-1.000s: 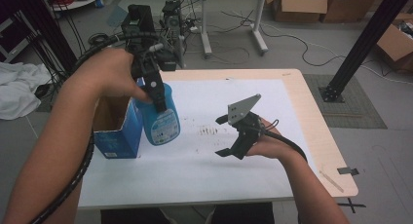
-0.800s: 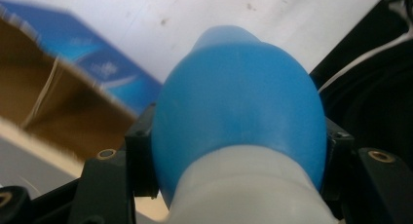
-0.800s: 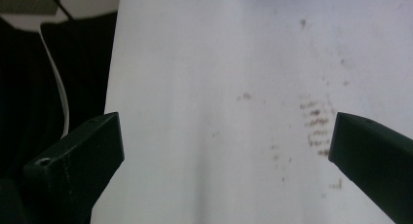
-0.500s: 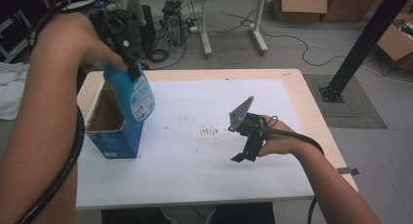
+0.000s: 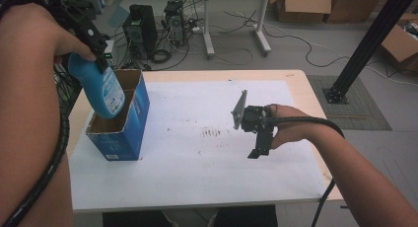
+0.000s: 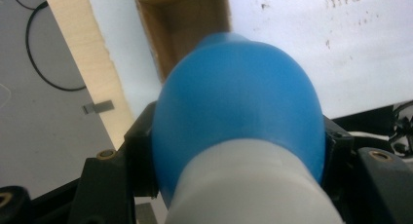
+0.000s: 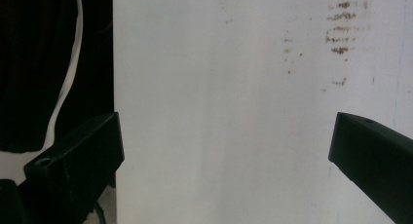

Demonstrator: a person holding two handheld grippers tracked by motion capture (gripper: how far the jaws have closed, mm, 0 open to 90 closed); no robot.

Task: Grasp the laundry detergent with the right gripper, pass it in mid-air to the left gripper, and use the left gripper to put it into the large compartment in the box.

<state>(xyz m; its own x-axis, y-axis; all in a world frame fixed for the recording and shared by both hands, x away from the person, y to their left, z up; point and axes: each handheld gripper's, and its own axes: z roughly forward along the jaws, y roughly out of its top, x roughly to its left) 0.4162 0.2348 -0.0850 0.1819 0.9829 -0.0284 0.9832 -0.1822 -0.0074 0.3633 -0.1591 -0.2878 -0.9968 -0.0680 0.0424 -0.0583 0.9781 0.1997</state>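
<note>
Left gripper (image 5: 93,42) clamped on the neck end of a blue bottle (image 5: 104,89), jaws pressed against both sides of it, as seen in the left gripper view, where the bottle (image 6: 238,102) bulges out between the black jaws with its white part nearest the camera. Hangs tilted from the gripper, base lowest, directly over the open top of a blue cardboard box (image 5: 129,131) and partly dipped below the rim at the near end. Box upright near the left edge of the white sheet (image 5: 197,177) covering the table (image 5: 305,89), flaps up, brown inside (image 6: 187,29) with nothing else visible in it.

Right gripper (image 5: 259,150) held well apart from bottle and box, above the right half of the sheet, pointing down at it, grey plate (image 5: 240,108) on its top side. Jaws spread wide in the right gripper view, one at each lower corner, bare stained sheet (image 7: 234,112) between them, nothing gripped or touched. Dark smudges (image 5: 212,133) on the sheet between box and right gripper.
</note>
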